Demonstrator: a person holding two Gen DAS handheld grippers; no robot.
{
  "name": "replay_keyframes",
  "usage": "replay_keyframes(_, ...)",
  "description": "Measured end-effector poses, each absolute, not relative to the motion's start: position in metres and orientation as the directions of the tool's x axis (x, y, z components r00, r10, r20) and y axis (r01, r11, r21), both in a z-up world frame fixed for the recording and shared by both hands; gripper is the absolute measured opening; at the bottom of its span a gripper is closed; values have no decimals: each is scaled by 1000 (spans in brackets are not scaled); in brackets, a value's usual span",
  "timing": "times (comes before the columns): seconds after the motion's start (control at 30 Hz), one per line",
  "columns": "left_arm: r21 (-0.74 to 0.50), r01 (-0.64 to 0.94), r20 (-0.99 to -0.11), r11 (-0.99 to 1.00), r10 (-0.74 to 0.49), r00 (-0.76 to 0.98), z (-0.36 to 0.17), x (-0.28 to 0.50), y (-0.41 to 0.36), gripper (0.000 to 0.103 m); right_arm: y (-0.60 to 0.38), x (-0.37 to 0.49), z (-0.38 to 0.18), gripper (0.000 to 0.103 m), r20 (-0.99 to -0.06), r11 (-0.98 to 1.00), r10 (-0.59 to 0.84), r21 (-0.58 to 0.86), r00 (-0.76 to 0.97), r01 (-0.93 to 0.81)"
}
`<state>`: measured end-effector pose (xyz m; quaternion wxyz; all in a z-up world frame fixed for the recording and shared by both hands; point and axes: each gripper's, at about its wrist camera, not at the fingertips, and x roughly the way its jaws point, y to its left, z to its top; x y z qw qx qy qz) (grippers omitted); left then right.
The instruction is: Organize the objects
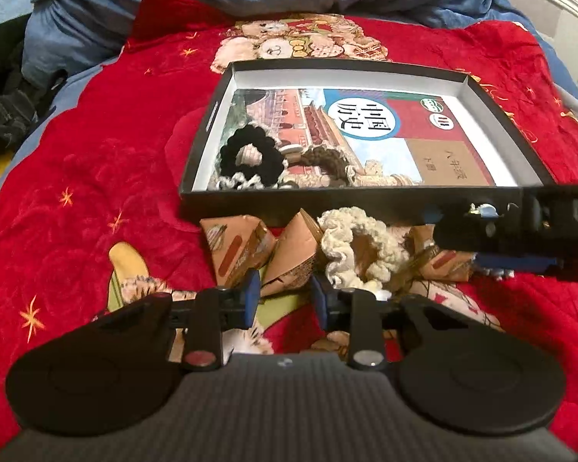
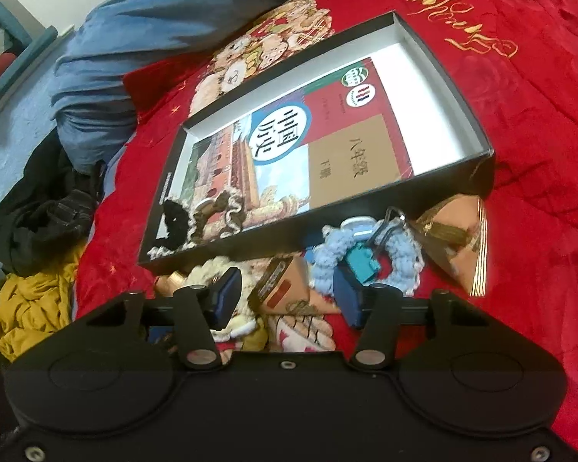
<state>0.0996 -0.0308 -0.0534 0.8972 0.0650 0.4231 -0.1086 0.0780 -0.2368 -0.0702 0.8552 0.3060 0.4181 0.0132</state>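
Black box point(image 1: 366, 200) on red blanket point(image 1: 96, 154); holds textbook point(image 1: 385, 134), black scrunchie point(image 1: 250, 156), brown scrunchie point(image 1: 327, 159). Near wall hides a white-edged scrunchie in part. Textbook long axis along box length, title facing away from both cameras. Cream scrunchie point(image 1: 360, 248) among tan cartons point(image 1: 235, 250), just ahead of left gripper point(image 1: 285, 296), jaws spread, empty. Right gripper point(image 2: 287, 296) spread wide; blue scrunchie point(image 2: 366, 254) at right finger, teal clip on it; contact unclear. Right gripper's far end cut off in left view.
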Motion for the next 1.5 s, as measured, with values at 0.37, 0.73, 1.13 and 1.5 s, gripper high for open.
replay_keyframes(0.37,34,254,-769,966,-137,624,-64,112,-42,30,-221,95,-85,51,-738,836,266,496,621,232)
replay_keyframes(0.73,109,241,-755,964,-78,651,-63,103,-56,26,-217,98,-86,42,-741,853,247,472,624,222)
replay_keyframes(1.13,122,223,-762,967,-53,645,-54,94,-53,23,-212,84,-62,40,-681,873,227,459,696,164)
replay_keyframes(1.5,65,182,-748,981,-73,659,-34,89,-38,23,-207,75,-50,40,-634,873,237,472,736,125)
